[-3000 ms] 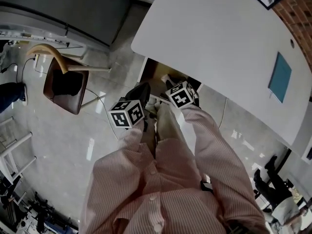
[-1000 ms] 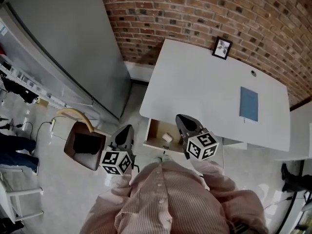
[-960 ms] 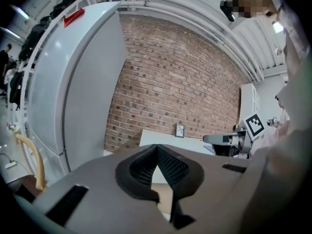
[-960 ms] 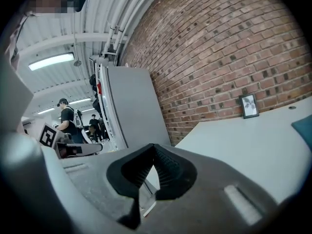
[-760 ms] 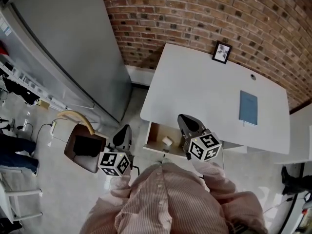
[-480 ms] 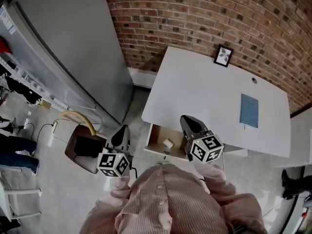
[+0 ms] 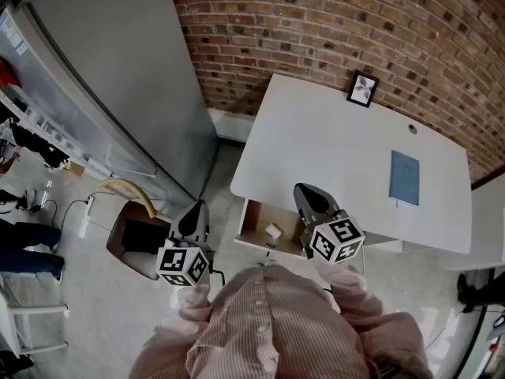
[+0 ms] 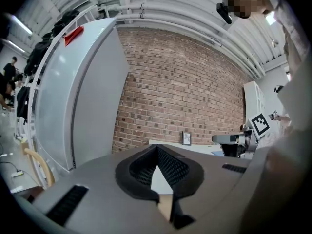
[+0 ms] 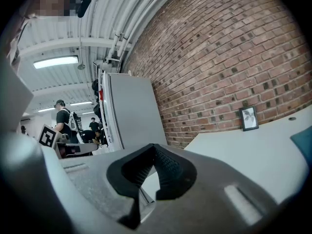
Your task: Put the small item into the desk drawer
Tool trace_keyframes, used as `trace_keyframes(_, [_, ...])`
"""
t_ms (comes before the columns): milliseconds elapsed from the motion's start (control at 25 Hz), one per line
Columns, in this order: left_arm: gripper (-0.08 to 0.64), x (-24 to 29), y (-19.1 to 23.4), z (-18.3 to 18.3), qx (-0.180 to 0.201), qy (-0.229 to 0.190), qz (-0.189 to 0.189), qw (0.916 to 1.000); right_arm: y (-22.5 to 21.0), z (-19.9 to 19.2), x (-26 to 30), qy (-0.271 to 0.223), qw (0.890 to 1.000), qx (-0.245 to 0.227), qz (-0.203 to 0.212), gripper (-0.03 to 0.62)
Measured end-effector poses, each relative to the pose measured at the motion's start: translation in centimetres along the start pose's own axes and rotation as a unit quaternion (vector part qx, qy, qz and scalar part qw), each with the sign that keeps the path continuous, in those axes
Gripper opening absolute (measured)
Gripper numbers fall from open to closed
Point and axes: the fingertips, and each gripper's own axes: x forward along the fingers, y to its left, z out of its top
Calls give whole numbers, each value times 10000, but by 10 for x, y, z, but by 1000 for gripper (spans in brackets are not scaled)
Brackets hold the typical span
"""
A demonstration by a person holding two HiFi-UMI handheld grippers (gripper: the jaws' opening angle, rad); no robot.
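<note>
The white desk [image 7: 331, 144] has its drawer [image 7: 249, 214] pulled out at the front left. A small white item [image 7: 273, 230] lies inside on the wooden bottom. My right gripper [image 7: 303, 191] hovers over the drawer's right side, shut and holding nothing; in the right gripper view its jaws [image 9: 154, 148] meet over the desk top. My left gripper [image 7: 195, 208] is out to the left of the drawer, above the floor. Its jaws [image 8: 157, 149] are shut as well, with nothing between them.
On the desk, a small framed picture [image 7: 362, 88] stands at the back and a blue book [image 7: 404, 178] lies at the right. A brown chair [image 7: 132, 231] is on the floor to the left, beside a tall grey cabinet [image 7: 110, 69]. People stand at the far left.
Three seconds ago both grippers were low at the drawer and the view was close to it. Now the view is higher and both grippers are raised. In the last second little moved.
</note>
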Motion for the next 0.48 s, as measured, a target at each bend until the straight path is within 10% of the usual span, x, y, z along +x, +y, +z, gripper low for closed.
trace_keyframes(480, [-2,1,-3,-2,52,-2,58,10000,-2,-7,-4,112,9995,-305,51,6])
